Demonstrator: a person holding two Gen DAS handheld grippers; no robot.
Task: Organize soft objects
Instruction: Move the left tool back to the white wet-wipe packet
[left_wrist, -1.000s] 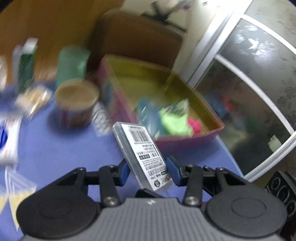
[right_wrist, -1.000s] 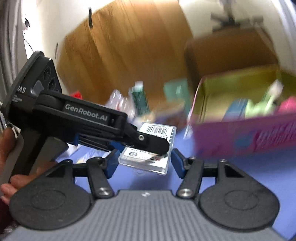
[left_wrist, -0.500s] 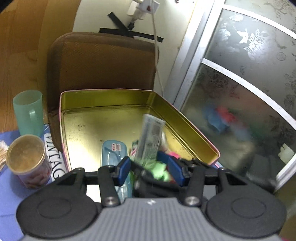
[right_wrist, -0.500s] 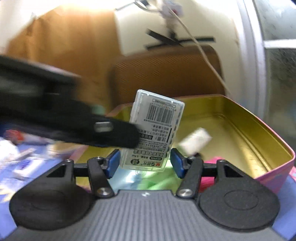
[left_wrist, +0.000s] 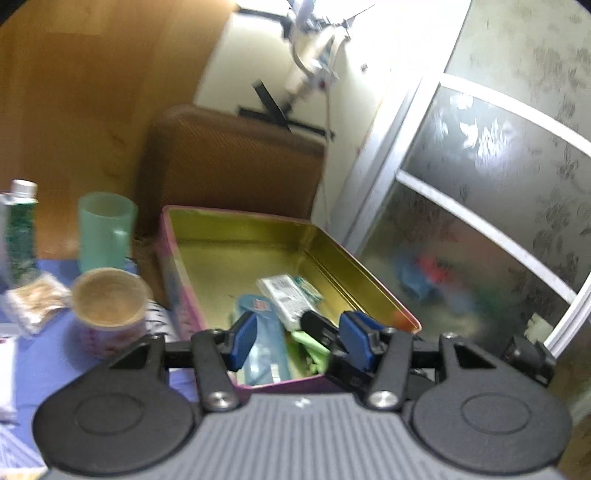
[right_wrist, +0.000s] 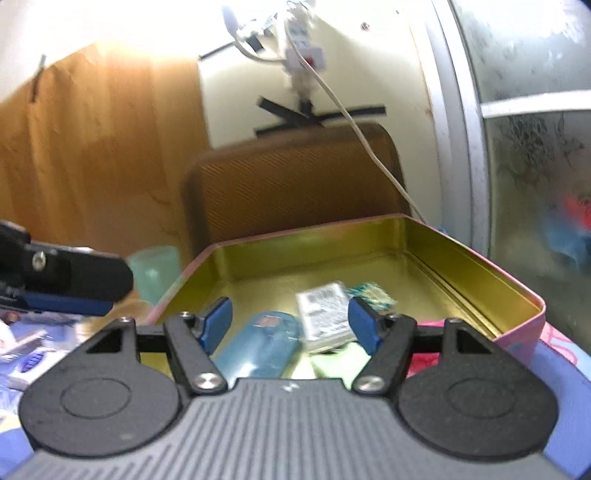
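Note:
A pink tin box (left_wrist: 258, 236) with a gold inside stands on the blue table; it also shows in the right wrist view (right_wrist: 480, 266). In it lie a clear barcoded packet (left_wrist: 286, 299) (right_wrist: 325, 315), a blue pouch (left_wrist: 262, 350) (right_wrist: 262, 343), a green soft item (left_wrist: 310, 345) (right_wrist: 332, 360) and a pink one (right_wrist: 424, 358). My left gripper (left_wrist: 297, 341) is open and empty over the box's near end. My right gripper (right_wrist: 290, 325) is open and empty just above the packet.
A teal cup (left_wrist: 105, 229), a round tub with a brown lid (left_wrist: 109, 299), a bottle (left_wrist: 18, 229) and a bag of snacks (left_wrist: 35, 301) stand left of the box. A brown chair back (right_wrist: 291, 184) is behind it. A frosted glass door (left_wrist: 498, 221) is at the right.
The packet held between both grippers was carried over the box and let go; it now lies inside. Both grippers have opened and drawn back.

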